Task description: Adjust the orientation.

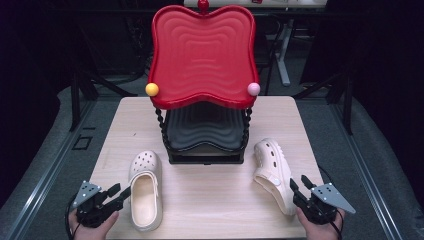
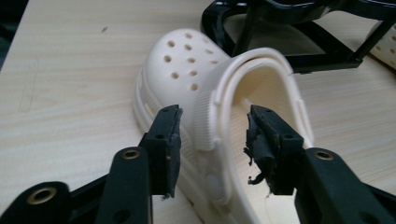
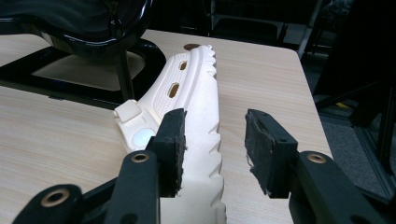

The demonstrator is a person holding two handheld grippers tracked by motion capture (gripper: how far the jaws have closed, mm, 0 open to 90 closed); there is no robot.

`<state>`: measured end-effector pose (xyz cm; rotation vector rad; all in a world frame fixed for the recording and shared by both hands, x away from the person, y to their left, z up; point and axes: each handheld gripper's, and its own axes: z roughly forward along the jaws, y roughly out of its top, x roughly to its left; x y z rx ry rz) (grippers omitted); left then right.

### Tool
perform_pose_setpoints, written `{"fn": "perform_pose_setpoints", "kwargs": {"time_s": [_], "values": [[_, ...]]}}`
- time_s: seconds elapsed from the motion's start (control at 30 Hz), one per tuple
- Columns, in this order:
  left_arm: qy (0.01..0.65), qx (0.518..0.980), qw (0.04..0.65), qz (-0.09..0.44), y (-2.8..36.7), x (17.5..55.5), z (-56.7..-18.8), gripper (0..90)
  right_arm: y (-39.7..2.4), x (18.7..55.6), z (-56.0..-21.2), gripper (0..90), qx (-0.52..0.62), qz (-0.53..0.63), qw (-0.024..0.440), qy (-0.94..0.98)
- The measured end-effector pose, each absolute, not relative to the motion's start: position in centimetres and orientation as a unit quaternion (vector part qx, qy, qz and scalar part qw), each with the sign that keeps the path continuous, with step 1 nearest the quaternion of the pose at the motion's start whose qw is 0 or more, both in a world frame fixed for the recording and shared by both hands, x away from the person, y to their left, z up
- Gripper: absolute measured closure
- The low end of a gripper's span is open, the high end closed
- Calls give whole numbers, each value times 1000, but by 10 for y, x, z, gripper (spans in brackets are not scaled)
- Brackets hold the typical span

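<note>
High view has a pair of cream clogs sitting on the surface in front of a two-tier rack [image 1: 205, 150] with a red top tray [image 1: 202, 55] and a black lower tray [image 1: 205, 131]. Both tools are spread wide and pinching nothing yet.

The left clog [image 1: 145, 190] sits upright on its sole, just left of the rack's base. Its long axis runs pretty much front to back: perforated toe toward the rack, open heel toward the person. The left tool [image 1: 121, 191] is right beside its heel end. From the left gripper view, the clog's side wall and folded strap [image 2: 205, 121] sit between the open jaws, so closing there looks like a solid bite. I'd go a touch deeper first so the pads catch the wall and not just the strap edge.

The right clog [image 1: 272, 172] is tipped on its side, right of the rack, toe toward the back and heel angled toward the near right corner. The right tool [image 1: 299, 181] is at its heel. Right gripper view shows the ridged sole edge [image 3: 205, 116] between the jaws, hard against the left pad, so I'd centre it before squeezing or the clog probably twists out.
</note>
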<state>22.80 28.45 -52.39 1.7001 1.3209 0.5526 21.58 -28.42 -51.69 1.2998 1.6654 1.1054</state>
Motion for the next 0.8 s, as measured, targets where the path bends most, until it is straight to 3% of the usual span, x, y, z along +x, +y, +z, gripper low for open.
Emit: {"fn": "perform_pose_setpoints", "kwargs": {"time_s": [0.2, 0.33, 0.8], "values": [[497, 714, 422, 255, 270, 226, -524, 508, -285, 217, -517, 569, 511, 433, 368, 645], [497, 728, 399, 253, 264, 236, -537, 568, -289, 218, -519, 569, 516, 430, 364, 645], [530, 714, 362, 279, 253, 253, -543, 644, -287, 214, -518, 570, 512, 431, 374, 642]]}}
